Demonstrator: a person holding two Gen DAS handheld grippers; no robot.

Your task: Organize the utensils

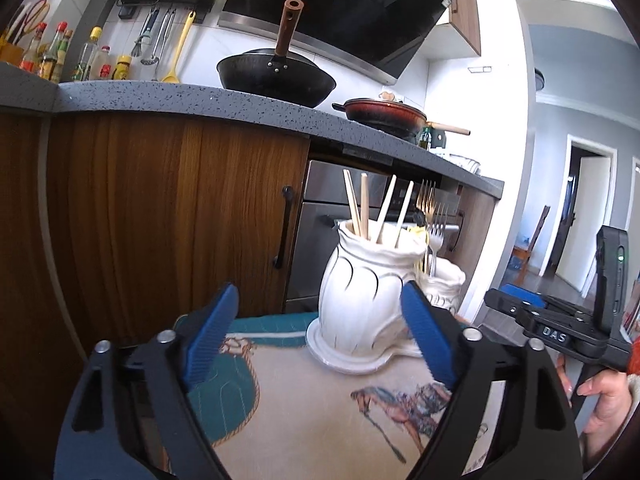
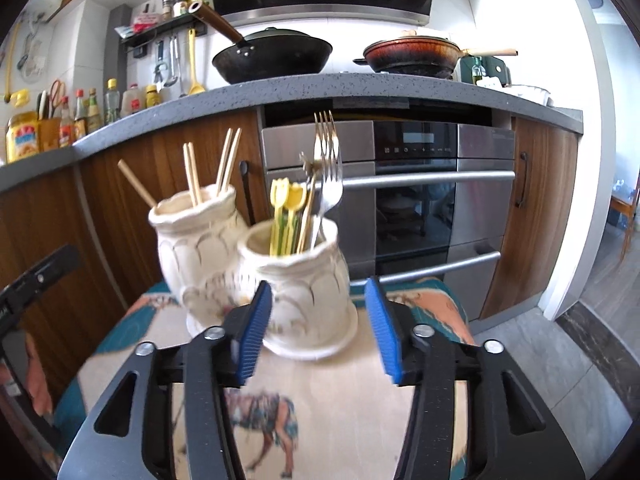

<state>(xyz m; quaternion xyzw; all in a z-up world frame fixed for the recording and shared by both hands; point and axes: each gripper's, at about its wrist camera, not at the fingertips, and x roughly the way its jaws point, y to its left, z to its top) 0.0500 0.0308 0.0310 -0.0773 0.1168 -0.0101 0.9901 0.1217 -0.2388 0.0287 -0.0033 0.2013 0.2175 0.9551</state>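
Observation:
Two white ceramic jars share a white base on a small table with a printed cloth [image 1: 300, 400]. The taller jar [image 1: 360, 280] [image 2: 192, 240] holds several wooden chopsticks [image 1: 364, 204] [image 2: 192, 176]. The shorter jar [image 1: 444, 284] [image 2: 304, 280] holds metal forks [image 1: 432, 212] [image 2: 328, 148] and yellow picks [image 2: 286, 208]. My left gripper [image 1: 320, 300] is open in front of the taller jar, with nothing held. My right gripper [image 2: 318, 286] is open just short of the shorter jar, also with nothing held. It shows at the right of the left wrist view, held by a hand [image 1: 600, 400].
Behind the table runs a grey speckled counter [image 2: 360, 88] with a black wok [image 2: 272, 56] and a red pan [image 2: 412, 56]. Below it are wooden cabinet doors [image 1: 160, 208] and a steel oven [image 2: 420, 200]. Bottles [image 2: 88, 108] line the counter's left end. Grey floor lies to the right.

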